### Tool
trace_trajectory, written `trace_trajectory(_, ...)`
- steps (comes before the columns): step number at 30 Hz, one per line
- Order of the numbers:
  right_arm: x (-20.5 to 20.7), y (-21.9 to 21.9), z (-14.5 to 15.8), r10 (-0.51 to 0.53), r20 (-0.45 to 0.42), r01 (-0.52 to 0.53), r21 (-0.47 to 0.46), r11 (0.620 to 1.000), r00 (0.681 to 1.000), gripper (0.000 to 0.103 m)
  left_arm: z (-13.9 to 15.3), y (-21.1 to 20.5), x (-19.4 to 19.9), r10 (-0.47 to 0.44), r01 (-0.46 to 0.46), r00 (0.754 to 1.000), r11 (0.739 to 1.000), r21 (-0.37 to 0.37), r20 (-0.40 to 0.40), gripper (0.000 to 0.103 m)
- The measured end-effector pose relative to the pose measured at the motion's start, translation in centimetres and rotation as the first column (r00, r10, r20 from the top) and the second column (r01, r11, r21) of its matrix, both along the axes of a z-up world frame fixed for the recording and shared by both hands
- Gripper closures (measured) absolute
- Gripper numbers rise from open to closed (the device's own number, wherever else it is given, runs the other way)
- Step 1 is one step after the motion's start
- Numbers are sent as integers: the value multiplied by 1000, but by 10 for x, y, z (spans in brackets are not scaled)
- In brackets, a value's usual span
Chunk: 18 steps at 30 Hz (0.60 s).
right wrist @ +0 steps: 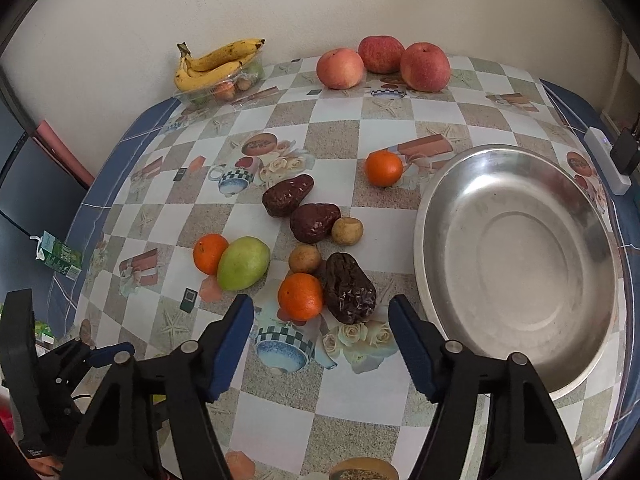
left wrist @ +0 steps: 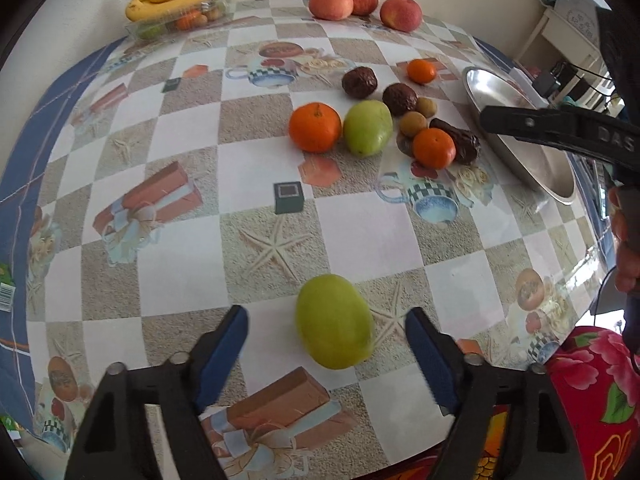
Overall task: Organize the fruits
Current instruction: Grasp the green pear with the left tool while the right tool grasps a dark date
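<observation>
My left gripper (left wrist: 326,320) is open, its blue pads either side of a green fruit (left wrist: 334,326) lying on the patterned table, not touching it. My right gripper (right wrist: 320,308) is open above an orange (right wrist: 300,296) and a dark wrinkled fruit (right wrist: 349,288), beside a steel bowl (right wrist: 516,258) that holds nothing. The middle pile holds a second green fruit (right wrist: 243,263), another orange (right wrist: 210,253), two more dark fruits (right wrist: 314,222) and two small brown fruits (right wrist: 305,258). A lone orange (right wrist: 383,168) lies farther back.
Three apples (right wrist: 425,66) stand at the table's far edge. Bananas (right wrist: 216,66) rest on a clear tray of small fruit at the far left. The right gripper's arm (left wrist: 560,128) crosses over the bowl (left wrist: 520,148) in the left wrist view. A red floral cloth (left wrist: 592,392) lies at the right near edge.
</observation>
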State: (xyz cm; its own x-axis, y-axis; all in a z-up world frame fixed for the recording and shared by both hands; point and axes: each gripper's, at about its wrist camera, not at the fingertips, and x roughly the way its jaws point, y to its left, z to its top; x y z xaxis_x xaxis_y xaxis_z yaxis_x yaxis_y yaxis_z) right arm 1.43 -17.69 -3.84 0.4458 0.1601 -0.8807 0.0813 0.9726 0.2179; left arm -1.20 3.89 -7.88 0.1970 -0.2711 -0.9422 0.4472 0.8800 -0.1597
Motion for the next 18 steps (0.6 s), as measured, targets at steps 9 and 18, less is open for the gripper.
trace_trajectory(9,18,-13,-25,-35,-70,36,13,999,997,53,-14,0,5,-5,4,998,1000,-10,-57,58)
trace_trajectory(18,25,-20,-44,-62,-118,68,45,997,991,63,-13,2,14,9,-11,999,999,-50,-51,59)
